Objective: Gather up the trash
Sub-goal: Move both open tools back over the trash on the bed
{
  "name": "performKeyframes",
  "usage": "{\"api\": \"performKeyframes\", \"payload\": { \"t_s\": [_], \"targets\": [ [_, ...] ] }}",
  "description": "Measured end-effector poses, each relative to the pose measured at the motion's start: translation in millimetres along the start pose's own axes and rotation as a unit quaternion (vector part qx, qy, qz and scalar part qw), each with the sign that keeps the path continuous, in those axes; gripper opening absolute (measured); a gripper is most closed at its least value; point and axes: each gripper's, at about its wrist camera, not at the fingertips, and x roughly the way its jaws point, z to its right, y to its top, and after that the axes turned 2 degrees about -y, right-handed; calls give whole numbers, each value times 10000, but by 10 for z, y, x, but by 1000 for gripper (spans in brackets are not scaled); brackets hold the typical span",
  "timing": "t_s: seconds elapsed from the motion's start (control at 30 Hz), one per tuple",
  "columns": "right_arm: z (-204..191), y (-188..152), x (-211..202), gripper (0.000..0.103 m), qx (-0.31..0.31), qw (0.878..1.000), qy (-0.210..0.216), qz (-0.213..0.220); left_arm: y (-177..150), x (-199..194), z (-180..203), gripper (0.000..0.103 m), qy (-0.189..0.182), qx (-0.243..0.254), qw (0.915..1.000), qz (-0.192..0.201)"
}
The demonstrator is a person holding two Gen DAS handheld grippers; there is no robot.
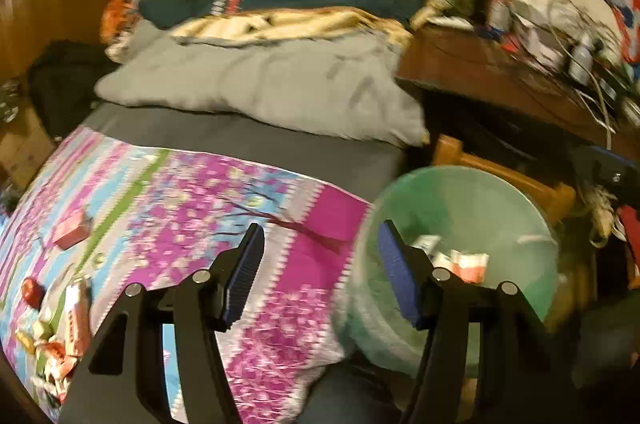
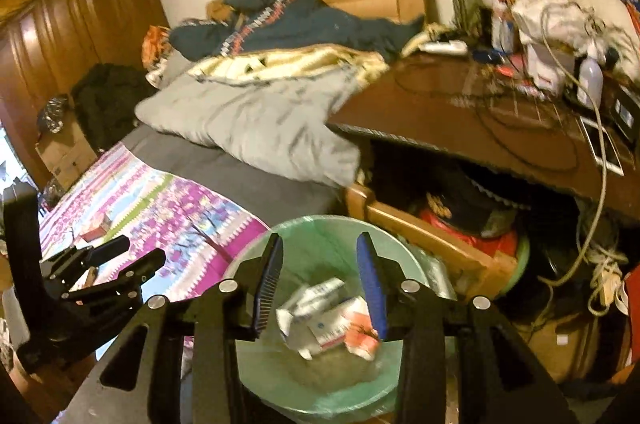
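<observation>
So the bed (image 1: 224, 148) has a dark grey sheet with a purple floral blanket (image 1: 208, 224) spread over it, a grey pillow (image 1: 260, 84) further up, and snack wrappers (image 1: 60, 328) plus a little red box (image 1: 72, 230) sitting on the blanket.

Black claws (image 2: 320, 272), blue ribbed pads (image 2: 370, 276), silver screws (image 2: 228, 285).

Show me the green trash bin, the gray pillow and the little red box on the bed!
green trash bin (image 2: 320, 236): right wrist view, inner back wall.
gray pillow (image 1: 256, 84): left wrist view, middle.
little red box (image 1: 72, 230): left wrist view, top face.
</observation>
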Motion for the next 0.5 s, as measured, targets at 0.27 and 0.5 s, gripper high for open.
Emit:
{"api": "performKeyframes", "payload": {
  "t_s": [0.27,0.5],
  "targets": [
    [-569,-22,-58,55,-420,9979,353,353,-227,-281,-686,57,873,-846,9919,373],
    [-1250,-162,46,66,-835,9922,891,259,-597,-470,-1326,57,1447,-1546,9770,271]
  ]
}}
